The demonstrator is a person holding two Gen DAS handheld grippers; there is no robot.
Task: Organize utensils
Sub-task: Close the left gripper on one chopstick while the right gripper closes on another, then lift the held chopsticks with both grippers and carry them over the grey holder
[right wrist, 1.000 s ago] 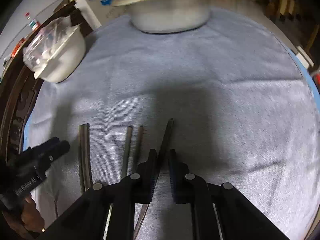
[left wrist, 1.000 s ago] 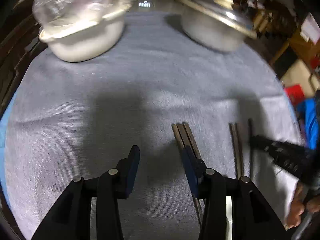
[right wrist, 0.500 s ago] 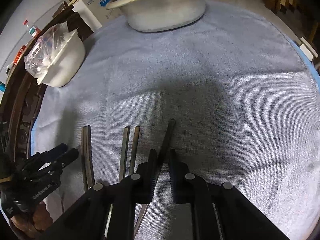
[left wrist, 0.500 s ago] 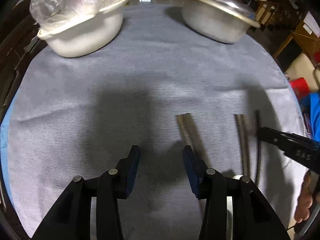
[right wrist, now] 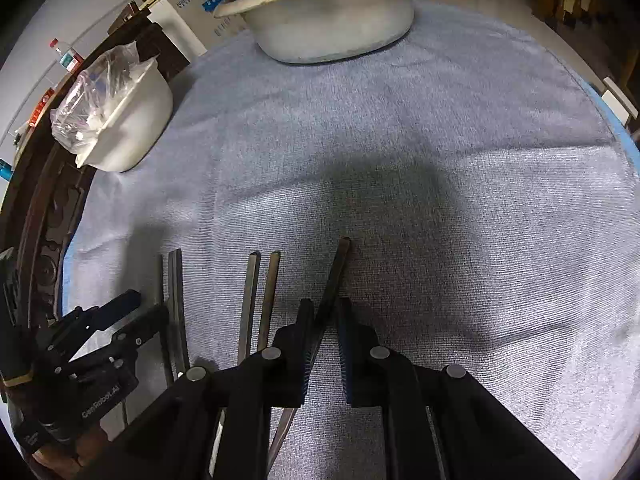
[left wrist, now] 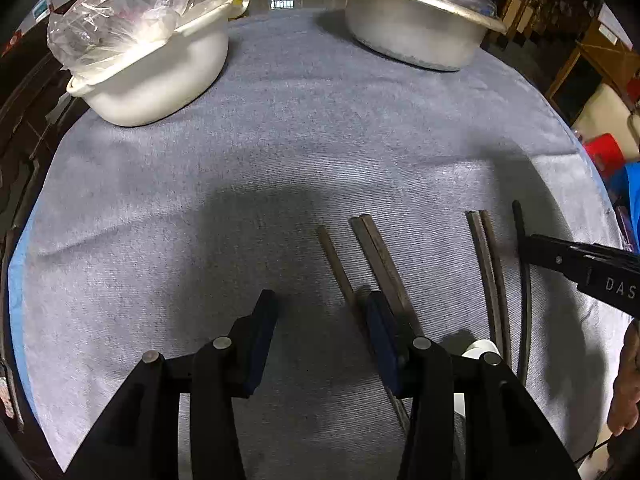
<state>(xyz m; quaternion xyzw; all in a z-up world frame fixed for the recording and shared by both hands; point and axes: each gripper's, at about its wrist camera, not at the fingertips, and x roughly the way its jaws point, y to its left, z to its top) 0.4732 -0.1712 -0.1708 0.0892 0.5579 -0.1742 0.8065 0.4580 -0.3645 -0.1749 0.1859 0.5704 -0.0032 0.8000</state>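
Note:
Several dark chopsticks lie on a grey-blue cloth (left wrist: 280, 152). In the left wrist view a single stick (left wrist: 336, 264) and a pair (left wrist: 380, 256) lie by my open, empty left gripper (left wrist: 320, 316); its right finger sits over the pair. Another pair (left wrist: 486, 260) and a single stick (left wrist: 522, 276) lie further right, by my right gripper (left wrist: 580, 264). In the right wrist view my right gripper (right wrist: 324, 320) has its jaws narrowly apart around one chopstick (right wrist: 334, 280). Two pairs (right wrist: 260, 292) (right wrist: 174, 300) lie to its left, by my left gripper (right wrist: 120, 316).
A white bowl with a plastic bag (left wrist: 152, 52) (right wrist: 120, 116) stands at the far left. A lidded metal pot (left wrist: 420, 20) (right wrist: 332, 12) stands at the far side. A dark wooden table rim (right wrist: 36, 216) borders the cloth on the left.
My left gripper has drawn back and left, uncovering a single chopstick left of the pair. My right gripper stays around its chopstick.

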